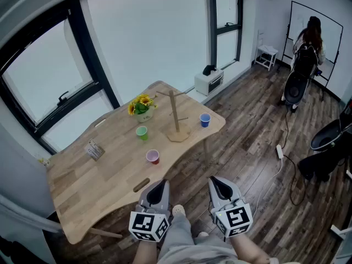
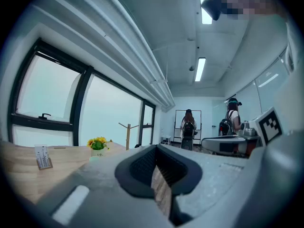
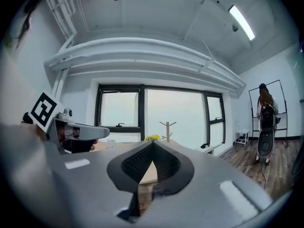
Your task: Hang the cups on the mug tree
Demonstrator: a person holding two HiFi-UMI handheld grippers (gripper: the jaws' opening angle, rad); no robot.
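Note:
A bare wooden mug tree [image 1: 176,117] stands on the far right part of the light wooden table [image 1: 82,186]. Three cups sit upright on the tabletop: a blue cup [image 1: 205,120] right of the tree, a green cup [image 1: 142,132] left of it, and a pink cup [image 1: 153,157] nearer me. My left gripper [image 1: 159,185] and right gripper [image 1: 220,181] are held low over my lap, short of the table's near edge, both shut and holding nothing. The tree [image 2: 128,134] shows far off in the left gripper view and likewise the tree [image 3: 167,129] in the right gripper view.
A pot of yellow flowers [image 1: 142,108] stands left of the tree, and a small card holder [image 1: 94,149] sits on the table's left. A white appliance [image 1: 209,82] rests under the window. A person [image 1: 308,43] stands at a whiteboard far right; a power strip [image 1: 279,151] and black chairs [image 1: 330,136] are on the floor.

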